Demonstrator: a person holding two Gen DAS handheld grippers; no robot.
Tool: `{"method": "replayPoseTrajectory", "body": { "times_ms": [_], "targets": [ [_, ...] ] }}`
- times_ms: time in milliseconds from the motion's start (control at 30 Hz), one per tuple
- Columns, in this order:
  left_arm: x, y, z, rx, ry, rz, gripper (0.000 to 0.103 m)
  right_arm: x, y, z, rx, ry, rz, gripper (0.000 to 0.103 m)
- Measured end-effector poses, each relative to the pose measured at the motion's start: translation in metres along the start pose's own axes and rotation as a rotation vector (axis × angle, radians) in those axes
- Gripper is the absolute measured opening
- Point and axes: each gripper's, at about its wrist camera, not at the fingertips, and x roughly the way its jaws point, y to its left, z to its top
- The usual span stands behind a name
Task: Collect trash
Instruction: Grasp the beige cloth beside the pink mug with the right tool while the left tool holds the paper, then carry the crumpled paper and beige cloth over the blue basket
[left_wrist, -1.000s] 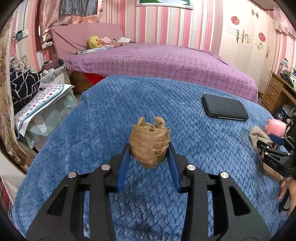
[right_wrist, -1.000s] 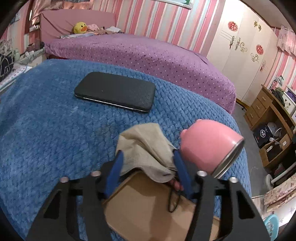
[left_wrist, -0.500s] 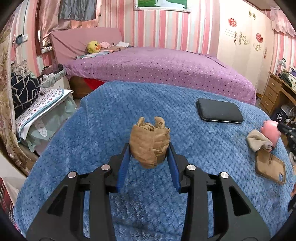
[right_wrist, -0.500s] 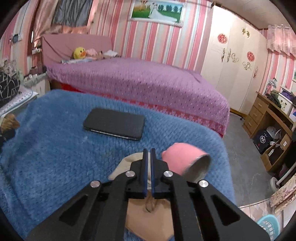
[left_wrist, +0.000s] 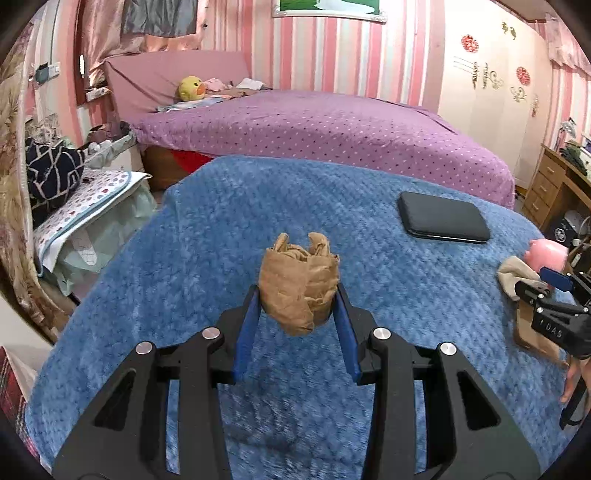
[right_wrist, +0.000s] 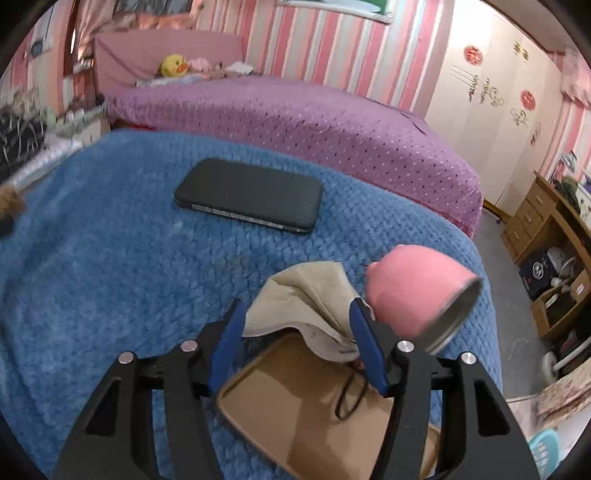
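My left gripper (left_wrist: 298, 295) is shut on a crumpled brown paper ball (left_wrist: 299, 282) and holds it above the blue blanket (left_wrist: 221, 229). My right gripper (right_wrist: 297, 314) is open, its blue fingers either side of a beige crumpled napkin (right_wrist: 306, 299) that lies partly on a brown phone case (right_wrist: 325, 406). The napkin also shows at the right of the left wrist view (left_wrist: 515, 275), with the right gripper (left_wrist: 546, 284) beside it.
A black phone (right_wrist: 251, 194) lies on the blanket beyond the napkin. A pink cup (right_wrist: 417, 291) lies on its side right of my right gripper. A purple bed (left_wrist: 332, 129) stands behind, a wooden desk (right_wrist: 554, 221) at the right.
The right gripper was shut and raised half a second ago; now it is open and low around the napkin. The left gripper still holds the paper ball, with little shift.
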Motion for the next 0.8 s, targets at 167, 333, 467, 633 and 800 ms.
{"method": "replayPoseTrajectory", "body": {
  "times_ms": [167,333,467,633,800],
  "targets": [
    [0.002,0.004,0.003,-0.01,-0.001,-0.004,0.038,0.02,0.004,0.003,0.001,0.04,-0.01,0.045],
    [-0.002,0.0,0.002,0.003,-0.012,-0.002,0.038,0.025,0.005,0.002,-0.02,0.055,-0.025,0.022],
    [-0.008,-0.004,0.002,0.017,-0.026,0.003,0.038,0.004,0.0,-0.001,-0.003,-0.013,-0.025,0.016],
    [-0.018,-0.01,0.002,0.018,-0.045,-0.015,0.038,-0.043,-0.018,-0.004,0.053,-0.107,-0.001,0.014],
    [-0.03,-0.031,-0.002,0.044,-0.055,-0.058,0.038,-0.085,-0.039,-0.02,0.095,-0.163,0.002,0.014]
  ]
}}
